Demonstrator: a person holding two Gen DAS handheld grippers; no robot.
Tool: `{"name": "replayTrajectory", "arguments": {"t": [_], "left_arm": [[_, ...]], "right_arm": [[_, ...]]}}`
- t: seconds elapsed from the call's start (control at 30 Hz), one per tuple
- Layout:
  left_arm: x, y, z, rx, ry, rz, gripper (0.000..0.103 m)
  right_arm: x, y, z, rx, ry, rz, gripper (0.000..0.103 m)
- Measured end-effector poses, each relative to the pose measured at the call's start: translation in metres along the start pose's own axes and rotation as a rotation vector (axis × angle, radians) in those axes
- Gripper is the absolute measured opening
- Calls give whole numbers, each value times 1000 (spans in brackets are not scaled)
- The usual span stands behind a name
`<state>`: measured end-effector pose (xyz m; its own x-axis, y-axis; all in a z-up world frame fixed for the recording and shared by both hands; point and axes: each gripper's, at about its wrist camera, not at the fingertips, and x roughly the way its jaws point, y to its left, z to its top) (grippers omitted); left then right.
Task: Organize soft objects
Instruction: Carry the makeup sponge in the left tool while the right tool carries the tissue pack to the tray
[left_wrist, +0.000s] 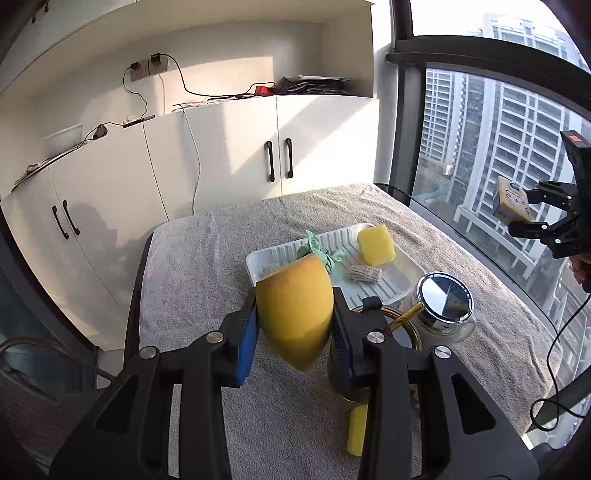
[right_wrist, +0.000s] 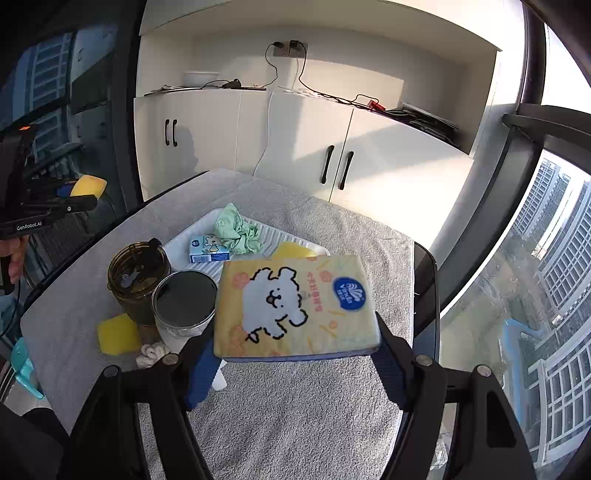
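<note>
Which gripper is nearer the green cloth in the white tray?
Left. The left gripper, shut on a yellow sponge, hangs just short of the green cloth. The right gripper, holding a tissue pack, is farther off to the side.

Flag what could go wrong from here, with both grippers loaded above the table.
1. The yellow sponge is squeezed hard in the left gripper; it may spring out.
2. The tissue pack, held only at its edges by the right gripper, could sag or slip.
3. The glass jar and tumbler stand before the white tray; a low pass might topple them.
</note>
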<state>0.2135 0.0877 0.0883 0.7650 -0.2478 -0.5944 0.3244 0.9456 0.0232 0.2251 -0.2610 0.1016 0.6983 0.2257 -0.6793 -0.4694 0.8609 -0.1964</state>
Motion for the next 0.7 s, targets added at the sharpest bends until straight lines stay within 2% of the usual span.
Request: {"name": "replayTrajectory", "arguments": {"t": [0.17,0.37,0.47,0.7], "left_arm": [[45,16,30,31,46,-27,34],[109,20,41,75,130,-149,34],[138,16,37,117,176,-183,34],[188,13,20,156,269,-250,34]], "right_arm": [[39,-20,45,-43,23,9,75],[98,-16,79,-113,64,121,75],[133,-8,84,-140,106,182,75],[212,27,72,-284,236,240,76]]}}
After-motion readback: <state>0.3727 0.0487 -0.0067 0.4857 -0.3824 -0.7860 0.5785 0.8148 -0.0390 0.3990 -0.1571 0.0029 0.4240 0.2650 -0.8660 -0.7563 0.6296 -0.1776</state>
